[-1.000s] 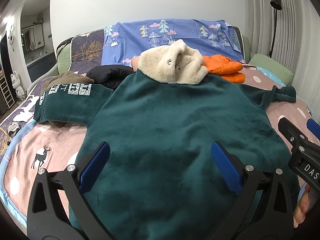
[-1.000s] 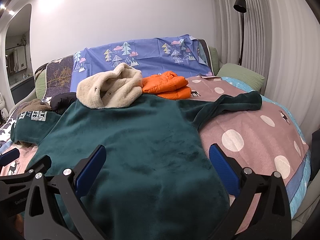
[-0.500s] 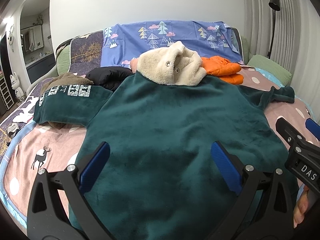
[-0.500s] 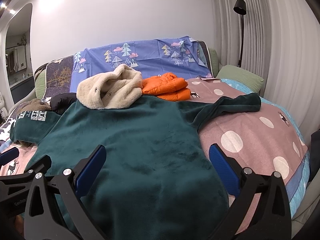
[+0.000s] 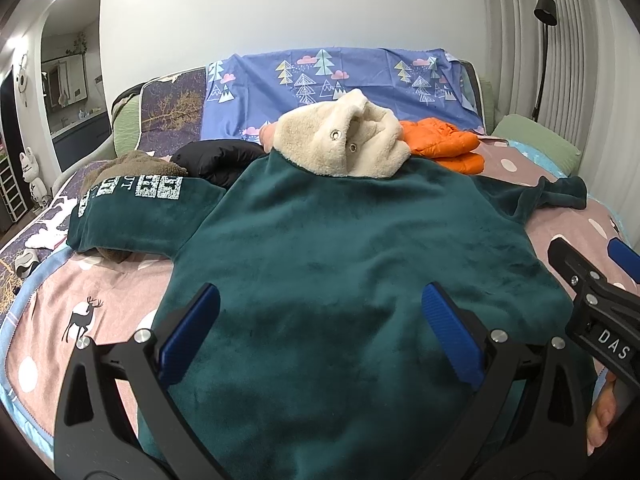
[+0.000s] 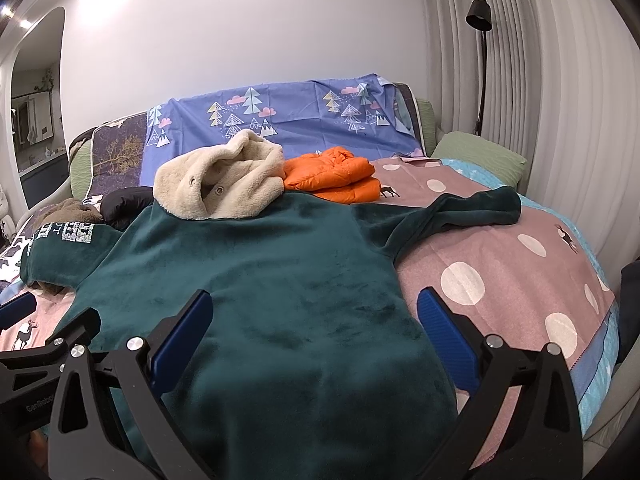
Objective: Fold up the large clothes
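The left claw (image 5: 320,336) is being held with its blue-padded fingers wide apart above the lower back of the large dark-green plush hooded garment (image 5: 352,264), nothing being gripped. The right claw (image 6: 316,340) is likewise being kept spread and empty over the garment's right lower edge. Almost nothing is being altered compared with a second ago: only a slight drift of both views is being registered, and the fabric is being left untouched. The garment is being displayed back-up on the pink dotted bedspread (image 6: 500,280), its cream fleece hood (image 5: 344,140) lying towards the headboard, the printed left sleeve (image 5: 136,212) and the plain right sleeve (image 6: 460,216) lying stretched outwards. A folded orange puffer jacket (image 6: 336,176) is resting just behind the hood (apparently already dealt with). Folding is judged as not yet being started; a sleeve or side edge is probably being chosen for the first grasp.
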`<state>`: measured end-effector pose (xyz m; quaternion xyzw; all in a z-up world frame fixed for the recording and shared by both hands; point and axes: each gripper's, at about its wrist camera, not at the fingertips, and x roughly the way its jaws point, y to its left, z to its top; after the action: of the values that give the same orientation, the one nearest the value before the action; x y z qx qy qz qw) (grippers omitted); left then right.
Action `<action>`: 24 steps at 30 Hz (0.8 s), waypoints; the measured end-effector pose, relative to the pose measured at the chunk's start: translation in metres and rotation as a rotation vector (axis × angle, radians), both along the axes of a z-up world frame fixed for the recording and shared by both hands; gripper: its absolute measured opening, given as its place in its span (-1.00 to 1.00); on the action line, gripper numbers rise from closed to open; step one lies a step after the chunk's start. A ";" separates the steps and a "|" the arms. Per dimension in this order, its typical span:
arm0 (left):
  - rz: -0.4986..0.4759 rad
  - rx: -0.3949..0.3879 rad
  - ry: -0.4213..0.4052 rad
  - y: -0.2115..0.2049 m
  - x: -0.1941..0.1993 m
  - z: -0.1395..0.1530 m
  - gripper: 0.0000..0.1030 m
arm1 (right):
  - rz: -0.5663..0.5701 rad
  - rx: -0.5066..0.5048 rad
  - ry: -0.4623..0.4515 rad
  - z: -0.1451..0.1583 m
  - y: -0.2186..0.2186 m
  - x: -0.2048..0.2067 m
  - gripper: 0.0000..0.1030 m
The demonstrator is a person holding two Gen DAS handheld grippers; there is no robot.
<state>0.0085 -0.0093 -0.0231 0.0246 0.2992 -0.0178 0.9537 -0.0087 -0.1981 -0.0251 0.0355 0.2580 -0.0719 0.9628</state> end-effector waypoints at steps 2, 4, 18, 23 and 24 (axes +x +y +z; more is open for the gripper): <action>-0.004 -0.003 0.000 0.000 0.000 -0.001 0.96 | -0.001 -0.001 -0.001 0.000 0.000 0.000 0.97; -0.007 -0.003 0.000 0.000 0.000 -0.001 0.96 | -0.001 -0.001 -0.001 0.000 0.000 0.000 0.94; -0.045 -0.029 0.002 0.001 -0.002 -0.005 0.77 | 0.025 0.027 0.016 -0.004 -0.001 0.000 0.43; -0.080 -0.076 0.013 0.003 -0.001 -0.006 0.63 | 0.048 0.069 0.038 -0.008 -0.003 0.002 -0.01; -0.087 -0.084 0.013 0.004 -0.001 -0.006 0.58 | 0.057 0.081 0.044 -0.009 -0.005 0.004 -0.12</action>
<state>0.0073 -0.0055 -0.0295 -0.0026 0.3029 -0.0722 0.9503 -0.0052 -0.2027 -0.0339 0.0656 0.2828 -0.0350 0.9563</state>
